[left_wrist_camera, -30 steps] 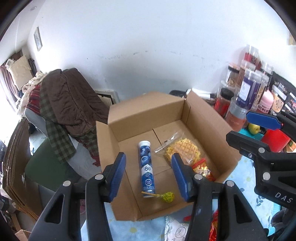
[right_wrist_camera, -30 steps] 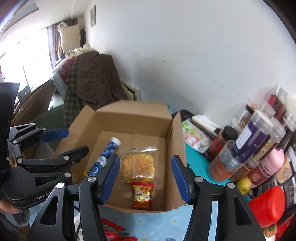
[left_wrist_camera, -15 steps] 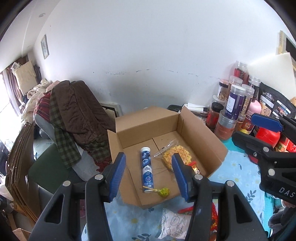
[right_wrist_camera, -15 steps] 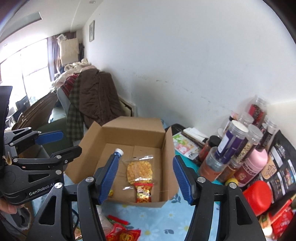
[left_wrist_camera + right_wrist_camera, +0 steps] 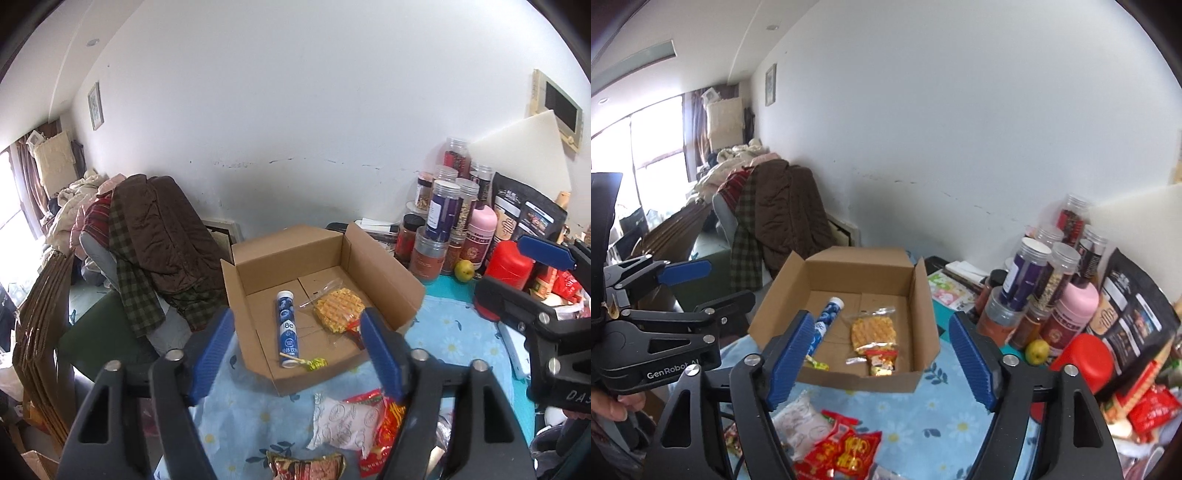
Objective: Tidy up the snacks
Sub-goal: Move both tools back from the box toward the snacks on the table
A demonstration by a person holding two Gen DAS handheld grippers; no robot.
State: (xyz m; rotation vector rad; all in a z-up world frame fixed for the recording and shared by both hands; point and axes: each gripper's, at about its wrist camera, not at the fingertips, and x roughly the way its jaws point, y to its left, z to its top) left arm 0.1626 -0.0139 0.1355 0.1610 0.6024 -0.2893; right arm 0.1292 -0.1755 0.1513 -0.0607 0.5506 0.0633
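Box (image 5: 384, 273) on worktop: tube (image 5: 287, 334), waffle pkt (image 5: 338, 312), lollipop (image 5: 314, 363) inside. Both tools, left tool (image 5: 297, 354) & right tool (image 5: 881, 360), have pulled back since 1 s ago (jaws wide, empty). Next pick prob. red pkt (image 5: 846, 452).

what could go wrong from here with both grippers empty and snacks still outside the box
The loose packets, white and red, overlap near the table's front edge, so a grasp may catch two or push one off.

The cardboard box looks light and could slide if bumped.

The stacked jars stand close to the right gripper; a wide swing might topple them.
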